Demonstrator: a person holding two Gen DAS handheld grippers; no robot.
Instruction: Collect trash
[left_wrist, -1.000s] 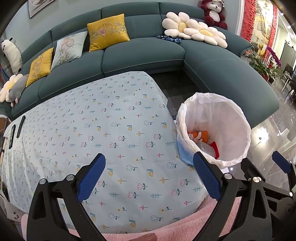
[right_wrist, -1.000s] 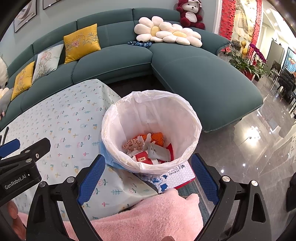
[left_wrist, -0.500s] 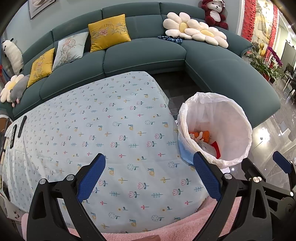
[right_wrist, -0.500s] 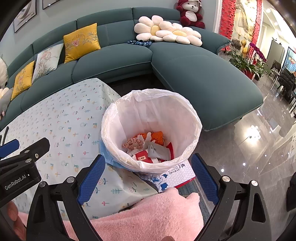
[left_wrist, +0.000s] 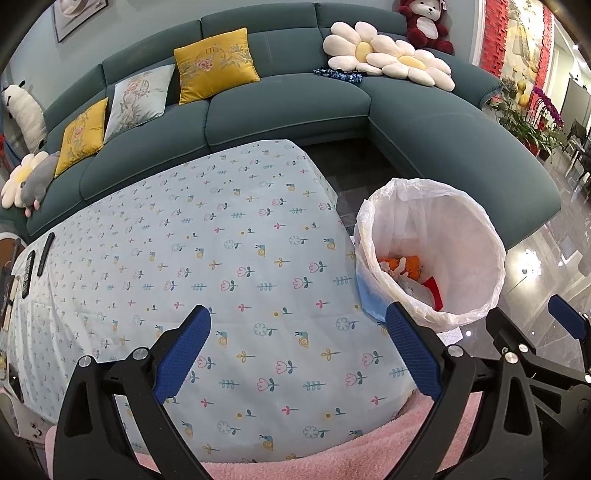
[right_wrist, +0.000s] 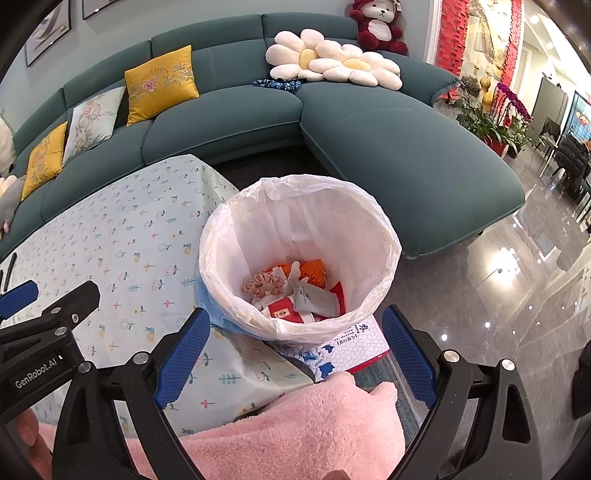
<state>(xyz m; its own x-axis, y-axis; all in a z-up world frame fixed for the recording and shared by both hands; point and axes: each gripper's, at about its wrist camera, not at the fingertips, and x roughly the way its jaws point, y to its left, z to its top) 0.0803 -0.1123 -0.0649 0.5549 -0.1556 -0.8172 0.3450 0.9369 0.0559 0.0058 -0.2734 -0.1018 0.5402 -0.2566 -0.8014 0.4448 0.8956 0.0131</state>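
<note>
Left gripper (left_wrist: 297, 352): jaws spread wide, nothing between the blue pads (left_wrist: 183, 354); it hangs over the near part of the table (left_wrist: 229, 258), whose floral cloth lies bare except at 9 o'clock, where dark remotes (left_wrist: 44, 249) rest at the far left edge. Right gripper (right_wrist: 295, 356): jaws likewise spread and empty, held just short of the bin (right_wrist: 373, 236), whose rim sits between the two pads in the right wrist view. In the left wrist view the right gripper's black frame and one blue pad show at 4 o'clock.

Bin: a round pail lined with a white bag, standing on the floor just beside the table's right end, at 3 o'clock in the left wrist view and dead centre in the right. The trash (right_wrist: 295, 291) lies at its bottom: an orange wrapper, a beige crumpled piece, grey-white sachets and red-and-white packets, heaped together. A blue edge shows under the bag at 8 o'clock of the rim.

A box (right_wrist: 354, 343) with blue and red print lies on the floor at 6 o'clock of the bin, touching or tucked under it; which cannot be told. Pink fleece (right_wrist: 295, 432) fills the bottom of both views.

Background, 12 o'clock: a teal sofa (left_wrist: 288, 107) bearing yellow cushions (left_wrist: 214, 62), flower-shaped pillows (left_wrist: 388, 59) and a red plush bear (left_wrist: 424, 22). Glossy floor (right_wrist: 498, 295) at 3 o'clock.
</note>
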